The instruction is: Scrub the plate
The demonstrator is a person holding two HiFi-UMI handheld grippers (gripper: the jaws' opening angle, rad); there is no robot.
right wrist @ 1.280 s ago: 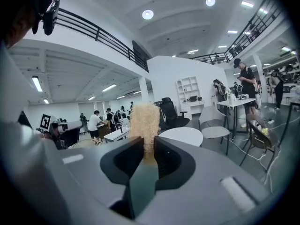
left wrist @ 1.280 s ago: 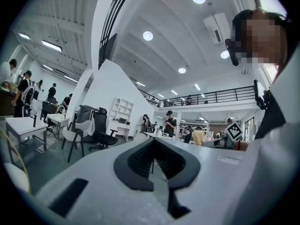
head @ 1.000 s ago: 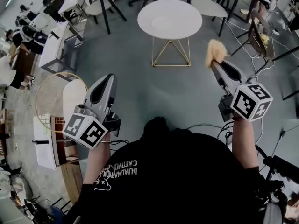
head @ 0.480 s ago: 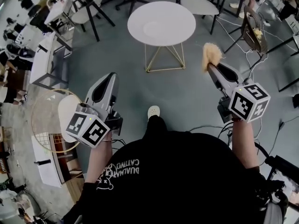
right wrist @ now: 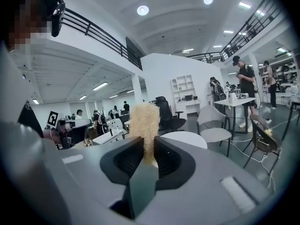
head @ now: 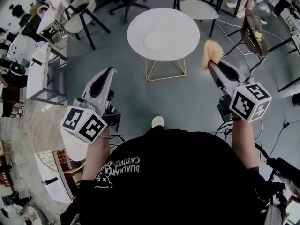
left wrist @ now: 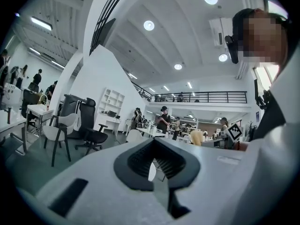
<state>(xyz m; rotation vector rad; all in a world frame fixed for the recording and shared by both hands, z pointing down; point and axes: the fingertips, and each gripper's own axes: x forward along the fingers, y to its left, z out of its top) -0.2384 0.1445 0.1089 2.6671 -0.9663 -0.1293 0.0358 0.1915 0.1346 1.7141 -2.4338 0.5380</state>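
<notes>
Item: plate [head: 163,41], white and shallow, lying flat at the centre of a round white counter [head: 137,29] at 12 o'clock from the person. It is well apart from both grippers and untouched; scrubbing judged not yet begun. Scrubber [head: 213,53]: tan fibrous tuft, pinched at its base by the jaws of the right gripper [head: 210,65] at 2 o'clock, loose end projecting forward so that it would meet the plate first. Left gripper [head: 109,72]: at 10 o'clock, jaws pressed together on nothing, probably kept free to steady the plate. Surroundings: chairs [head: 80,8] at the counter's 10 and 1 o'clock; grey floor [head: 126,93].
</notes>
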